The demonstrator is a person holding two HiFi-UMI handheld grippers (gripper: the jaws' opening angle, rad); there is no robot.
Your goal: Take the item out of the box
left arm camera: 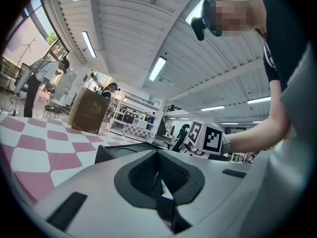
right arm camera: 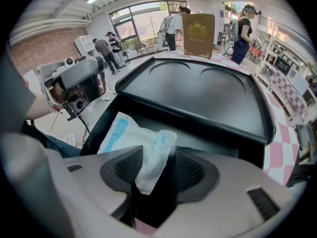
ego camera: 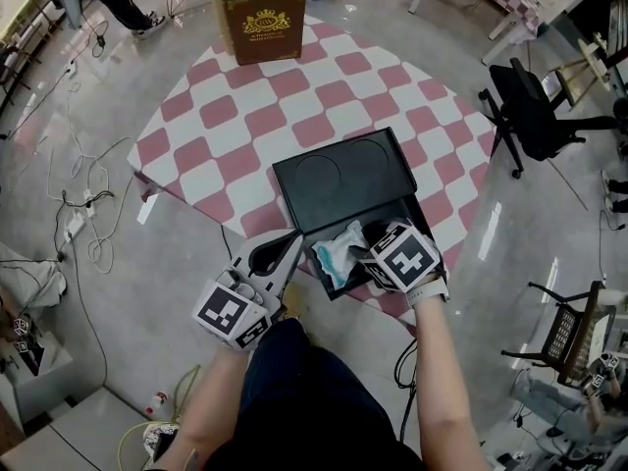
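**At the checked table: packet not yet out of the box**

A round table [ego camera: 226, 135] under a pink-and-white checked cloth stands on a grey floor, with a brown book [ego camera: 263, 23] upright at its far edge. At the near edge sits a black box [ego camera: 391, 212] with its lid [ego camera: 343, 180] folded back flat.

The opening is done, but the lifting is not. A white and blue packet [ego camera: 339, 253] lies inside the box, one end sticking up.

The right gripper [right arm camera: 161, 171] points steeply down into the box with its jaws spread wide. The packet's raised end stands between them, resting against one pad but not pinched. What seems to be left is closing on it and lifting it out.

The left gripper [ego camera: 287, 248] is held level just beside the box, its jaws almost together and holding nothing.
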